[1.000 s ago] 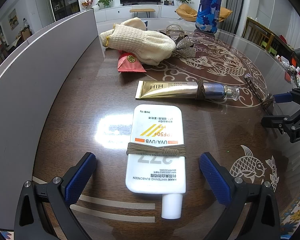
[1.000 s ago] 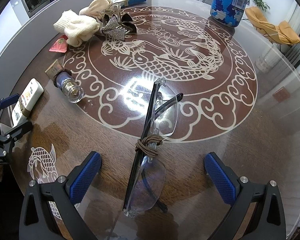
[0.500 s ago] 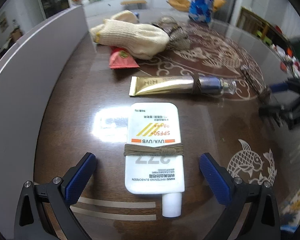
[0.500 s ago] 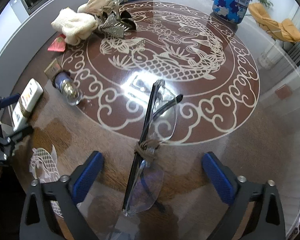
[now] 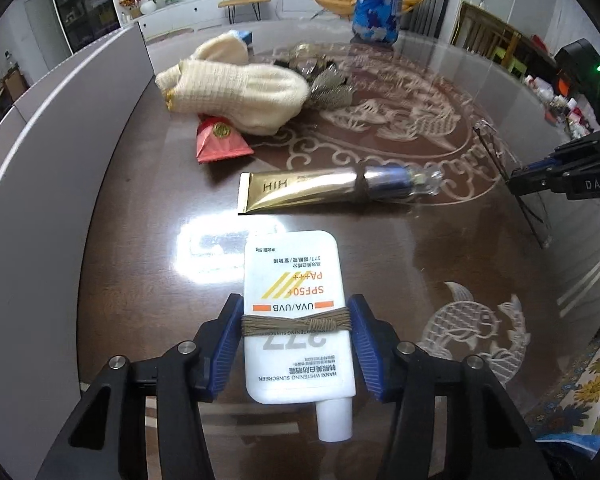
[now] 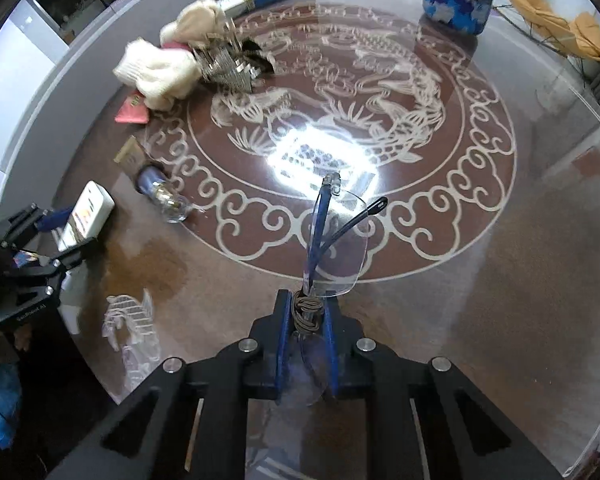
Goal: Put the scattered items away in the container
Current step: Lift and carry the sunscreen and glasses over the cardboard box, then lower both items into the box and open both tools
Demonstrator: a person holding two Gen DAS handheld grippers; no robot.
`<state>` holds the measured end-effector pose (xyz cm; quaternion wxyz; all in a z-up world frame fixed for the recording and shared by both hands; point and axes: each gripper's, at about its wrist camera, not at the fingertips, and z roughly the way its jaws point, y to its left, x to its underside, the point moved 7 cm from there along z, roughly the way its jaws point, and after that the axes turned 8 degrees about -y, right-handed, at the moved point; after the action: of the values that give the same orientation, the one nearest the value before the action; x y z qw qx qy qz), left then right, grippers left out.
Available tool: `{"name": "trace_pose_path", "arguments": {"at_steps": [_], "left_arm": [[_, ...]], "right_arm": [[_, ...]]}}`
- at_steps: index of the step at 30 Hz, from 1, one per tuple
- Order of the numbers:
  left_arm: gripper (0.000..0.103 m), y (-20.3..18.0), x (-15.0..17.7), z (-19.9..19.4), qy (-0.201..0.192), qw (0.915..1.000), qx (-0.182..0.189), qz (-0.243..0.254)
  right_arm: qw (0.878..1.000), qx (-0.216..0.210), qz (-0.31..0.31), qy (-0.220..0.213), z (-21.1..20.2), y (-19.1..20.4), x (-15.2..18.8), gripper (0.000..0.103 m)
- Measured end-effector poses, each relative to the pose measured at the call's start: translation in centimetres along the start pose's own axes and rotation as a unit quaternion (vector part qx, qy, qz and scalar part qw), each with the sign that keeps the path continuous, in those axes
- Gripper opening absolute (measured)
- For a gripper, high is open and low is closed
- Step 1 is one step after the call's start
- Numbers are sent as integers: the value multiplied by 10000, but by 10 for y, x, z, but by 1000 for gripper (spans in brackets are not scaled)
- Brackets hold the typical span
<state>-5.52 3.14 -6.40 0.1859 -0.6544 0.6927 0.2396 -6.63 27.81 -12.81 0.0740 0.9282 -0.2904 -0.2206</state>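
Both grips made; lift pending.

Left gripper point(image 5: 296, 322): blue pads pressed against both long edges of the white sunscreen bottle point(image 5: 296, 304), right at its brown cord wrap. Bottle lies flat on the tabletop point(image 5: 140, 216), cap toward me. Right gripper point(image 6: 307, 316): clamped on the glasses point(image 6: 332, 248) at their cord-bound bridge, one lens reaching out past the pads, temples folded.

Procedure, my judgement: raise the bottle level and straight up. Its flat, glossy plastic sides could slip between the pads, so I want the cord inside the grip as a rough stop. Glasses are thin and rimless, with a clear lens and a slim blue temple; light squeeze only, no twisting, and keep the lens off the glass top.

Relative to the sunscreen bottle: gold tube point(image 5: 324, 190) with a dark cap lies crosswise just beyond it; red packet point(image 5: 220, 142) and the knitted cream gloves point(image 5: 236, 88) farther beyond, the gloves soft and ribbed. A grey panel point(image 5: 52, 152) curves along the bottle's left. Whether that is the container I cannot tell.
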Motion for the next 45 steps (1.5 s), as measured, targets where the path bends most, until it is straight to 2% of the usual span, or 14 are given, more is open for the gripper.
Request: {"name": "trace_pose_path", "arguments": {"at_steps": [8,13,17,20,25,28,31,35,41,45], "left_arm": [[53,2,-10,-40,-401,9990,148,-147],[53,29,-31,-83,-724,9970,111,-267],[53,81,-51,-122,-964,9941,-128,-480],[53,134,-59,-144,-1058,9905,-516,-710],[53,227,-58,-165,-1024,9814,-1143,-1152],[53,275,-55,-167,-1024,9740,-1370,-1485],[53,310,-50,-159,-959,9687,-1500,-1729],[53,338,-40,-134,-752,9668,-1454,-1962],[53,359,-30,-88,-331,9696,-1446,-1948],[53,369,-31,-68,-211,9697,-1431,-1966]], "right_arm": [[9997,27,-216,-149,-30,9,3,16],[9983,-78,-393,-434,-46,27,-9,16],[9949,-291,-602,-757,-64,67,-42,16],[9899,-524,-821,-1032,-73,111,-76,16],[9758,-1050,-1243,-1463,-80,211,-137,16],[9658,-1325,-1524,-1629,-79,272,-167,16],[9567,-1564,-1737,-1735,-64,331,-196,16],[9539,-1602,-1913,-1665,-21,389,-226,16],[9613,-1197,-2095,-1328,57,430,-249,16],[9649,-974,-2123,-1201,89,442,-260,16]]}}
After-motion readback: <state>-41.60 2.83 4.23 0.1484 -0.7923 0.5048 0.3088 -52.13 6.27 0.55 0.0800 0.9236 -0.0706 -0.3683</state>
